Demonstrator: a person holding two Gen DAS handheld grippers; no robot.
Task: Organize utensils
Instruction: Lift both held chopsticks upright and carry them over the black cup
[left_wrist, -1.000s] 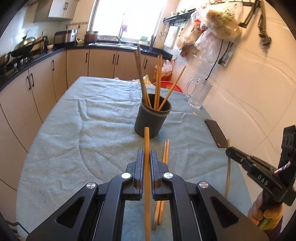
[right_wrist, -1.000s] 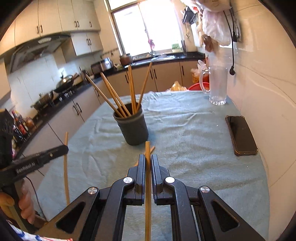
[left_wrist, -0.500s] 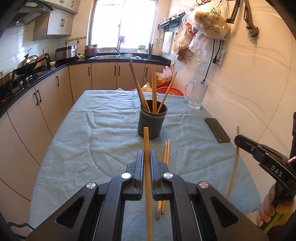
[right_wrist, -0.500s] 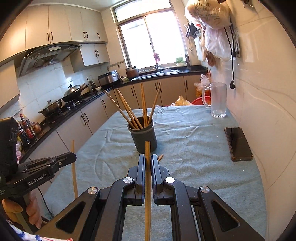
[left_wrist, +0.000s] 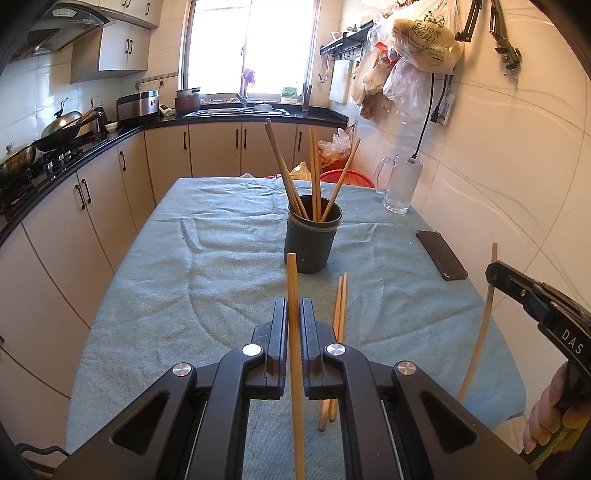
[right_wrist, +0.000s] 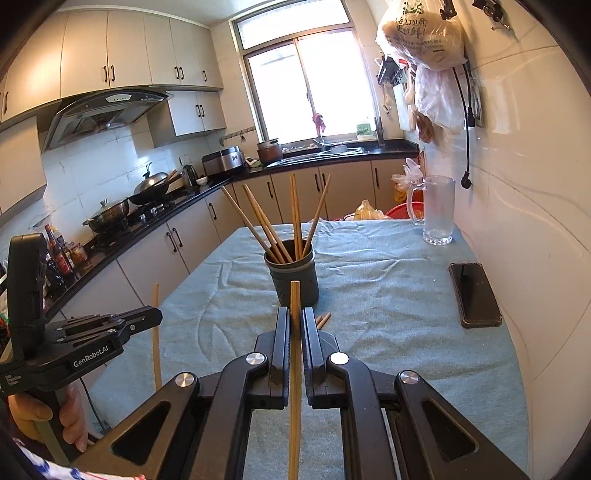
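Note:
A dark round holder (left_wrist: 312, 236) with several wooden chopsticks in it stands mid-table; it also shows in the right wrist view (right_wrist: 293, 275). My left gripper (left_wrist: 292, 306) is shut on one upright chopstick (left_wrist: 294, 332), raised above the near part of the table. My right gripper (right_wrist: 294, 315) is shut on another upright chopstick (right_wrist: 294, 354), also raised. Two loose chopsticks (left_wrist: 337, 332) lie on the cloth just in front of the holder; their tips show in the right wrist view (right_wrist: 322, 320). Each gripper appears in the other's view, at the side (left_wrist: 493, 275) (right_wrist: 157, 319).
The table wears a blue-grey cloth (left_wrist: 221, 280). A black phone (left_wrist: 441, 254) lies at the right edge and a glass mug (left_wrist: 399, 186) stands at the far right corner by the tiled wall. Cabinets and a stove run along the left.
Both grippers have risen and drawn back from the holder, each still holding its chopstick. The holder now looks smaller and farther off.

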